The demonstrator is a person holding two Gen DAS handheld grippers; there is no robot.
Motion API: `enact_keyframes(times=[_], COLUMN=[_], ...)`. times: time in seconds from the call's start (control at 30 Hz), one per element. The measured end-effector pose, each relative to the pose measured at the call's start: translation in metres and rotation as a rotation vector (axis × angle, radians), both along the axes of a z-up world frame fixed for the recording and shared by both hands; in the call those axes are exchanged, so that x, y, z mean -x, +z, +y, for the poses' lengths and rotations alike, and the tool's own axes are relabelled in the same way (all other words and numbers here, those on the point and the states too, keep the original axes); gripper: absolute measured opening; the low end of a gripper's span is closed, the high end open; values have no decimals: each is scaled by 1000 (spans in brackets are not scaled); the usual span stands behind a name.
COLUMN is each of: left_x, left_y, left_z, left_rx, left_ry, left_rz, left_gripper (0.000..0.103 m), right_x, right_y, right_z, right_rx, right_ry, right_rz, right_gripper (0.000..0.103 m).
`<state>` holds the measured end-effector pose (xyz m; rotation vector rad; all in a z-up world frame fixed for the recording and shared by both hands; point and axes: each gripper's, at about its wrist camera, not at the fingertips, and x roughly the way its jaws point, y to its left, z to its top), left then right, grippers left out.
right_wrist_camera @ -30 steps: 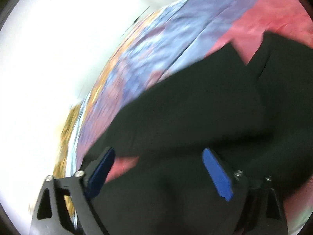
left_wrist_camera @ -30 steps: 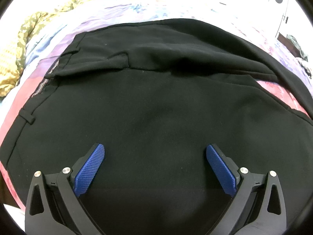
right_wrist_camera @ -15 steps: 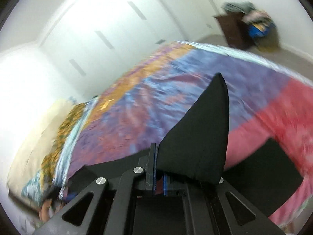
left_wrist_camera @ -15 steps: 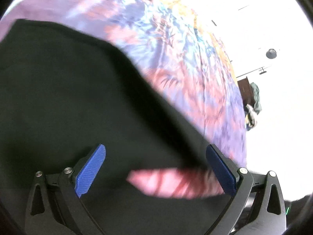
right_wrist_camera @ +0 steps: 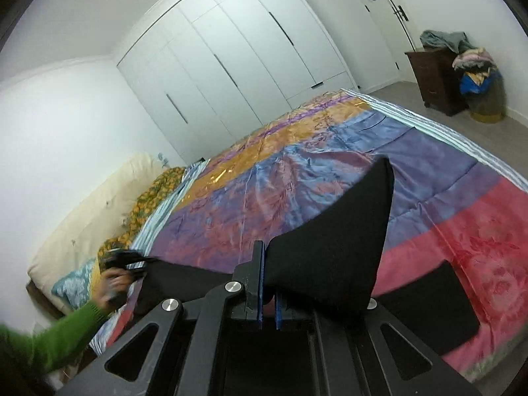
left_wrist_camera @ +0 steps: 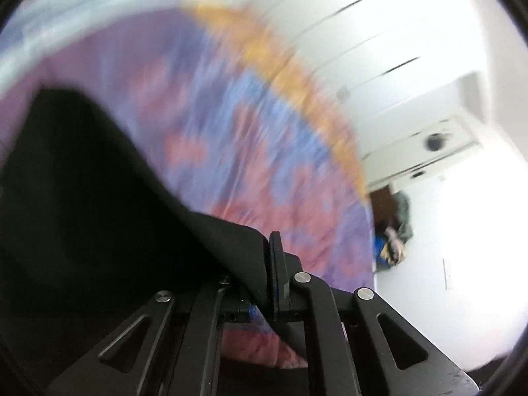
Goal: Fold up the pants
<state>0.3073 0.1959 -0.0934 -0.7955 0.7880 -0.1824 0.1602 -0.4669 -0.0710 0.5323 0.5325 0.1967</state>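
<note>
step: fold lift | both claws, left claw [left_wrist_camera: 269, 274] and right claw [right_wrist_camera: 268, 292], clamped on pants [right_wrist_camera: 336, 247] above bed [right_wrist_camera: 445, 198] | next: we carry edge over, keep taut

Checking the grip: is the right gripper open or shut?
Shut: the right gripper pinches the black pants, whose corner stands up.

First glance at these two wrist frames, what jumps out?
The black fabric pants, pinched in the right gripper and rising in a pointed flap in the middle of the right wrist view. Behind them spreads the glossy patchwork bedspread in purple, blue, orange and red. At lower left, a hand in a green sleeve holds the left gripper, also shut on the pants.
</note>
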Motion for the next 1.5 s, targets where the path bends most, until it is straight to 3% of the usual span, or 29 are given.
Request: enact_keyframes(times=[0.07, 0.1, 0.17, 0.23, 0.3, 0.37, 0.43, 0.53, 0.57, 0.63, 0.67, 0.7, 0.73, 0.83, 0.87, 0.9, 0.97, 1.07, 1.13, 1.2, 1.27, 1.5], left_x=[64, 88, 146, 174, 186, 188, 189, 183, 185, 189, 195, 199, 202, 202, 199, 195, 194, 196, 195, 196, 196, 198], left_y=[30, 32, 6, -41, -113, -155, -160, -145, -144, -146, -152, -153, -153, -153, -153, -154, -154, -151, -156, -159, -155, -160], left_z=[15, 18, 16, 3, -12, -20, -29, -35, -34, -31, -31, -29, -27, -26, -31, -41, -52, -72, -83, -87, -86, -81], left_rx=[-64, -83, -107, -130, -141, -117, -150, -195, -196, -189, -185, -180, -178, -184, -189, -194, -185, -214, -236, -253, -247, -232], left_ry=[32, 46, 84, 92, 43, 8, 8, -16, -18, -18, -18, -16, -15, -16, -16, -17, -32, -107, -129, -131, -139, -132], left_rz=[-88, -97, -49, 63, 248, 354, 356, 324, 318, 322, 324, 322, 318, 315, 313, 314, 305, 281, 299, 306, 296, 285], left_gripper=[8, 11, 14, 16, 15, 12, 12, 12, 12, 12, 12, 12, 12, 12, 12, 12, 13, 15, 16, 16, 17, 18], right_x=[-14, -20, -28, -25, -19, -13, -8, 0, 2, 0, 2, 2, 4, 7, 9, 8, 8, 13, 11, 11, 14, 6], right_y=[1, -2, -17, -42, -75, -113, -144, -152, -148, -144, -145, -144, -144, -145, -145, -147, -139, -110, -120, -144, -144, -146], right_z=[-1, -1, -3, -4, -10, -20, -28, -34, -35, -41, -44, -46, -52, -64, -70, -74, -76, -75, -84, -97, -105, -95], right_rx=[-34, -52, -72, -32, 14, 70, 94, 51, 31, -19, -54, -82, -124, -225, -246, -234, -159, 27, 96, 45, 1, 50], right_ry=[24, 38, 58, 50, 16, -38, -62, -62, -65, -63, -63, -73, -91, -149, -181, -203, -223, -250, -293, -313, -337, -344], right_rz=[-2, 11, 76, 194, 344, 524, 649, 648, 625, 585, 569, 558, 537, 516, 518, 546, 545, 473, 545, 660, 655, 650], right_gripper=[5, 5, 5, 5, 5, 5, 5, 7, 11, 31, 56, 72, 73, 72, 56, 6, 5, 5, 5, 5, 5, 5])
